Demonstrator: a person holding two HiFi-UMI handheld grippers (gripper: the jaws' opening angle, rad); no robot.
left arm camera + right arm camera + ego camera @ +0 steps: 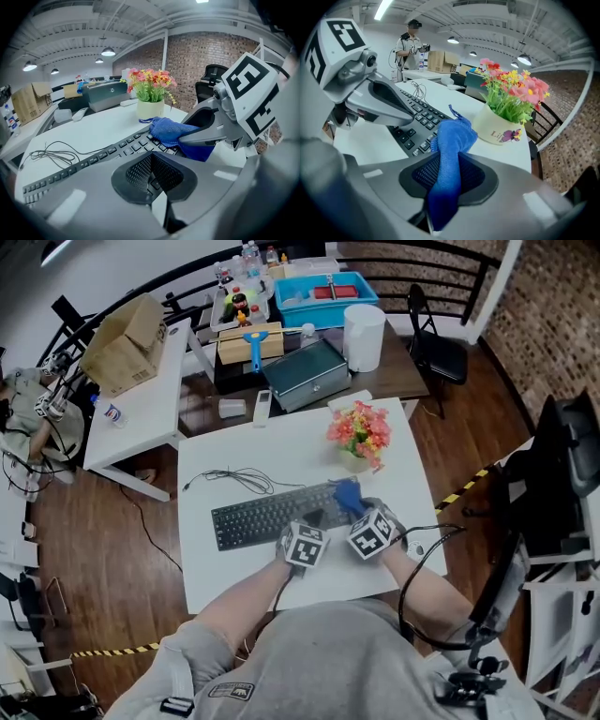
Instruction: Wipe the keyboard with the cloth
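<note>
You hold the blue cloth (346, 494) pinched in the right gripper (354, 510), its jaws part-way closed on the fabric. A bunched fold spills forward out of the jaws onto the right-hand end of the black keyboard (272, 517). The left gripper (151, 168) hangs just beside it over the keys nearer you, with its jaws drawn together on nothing.

The wipe looks to be under way at that right end, because the cloth lies on the outermost keys while the rest of the board shows bare. The next move, as it appears, calls for dragging the cloth leftward along the rows. You would need enough downward pressure to keep the fabric on the key tops, and a firm pinch so it does not slip free.

The keyboard lies flat on the white table (281, 442), just in front of you. Its long axis runs across your body from left to right, and the right end is angled slightly away from you toward the flower pot (359, 451). Its cable (230, 479) trails off the far edge — clear of the wiping path.
</note>
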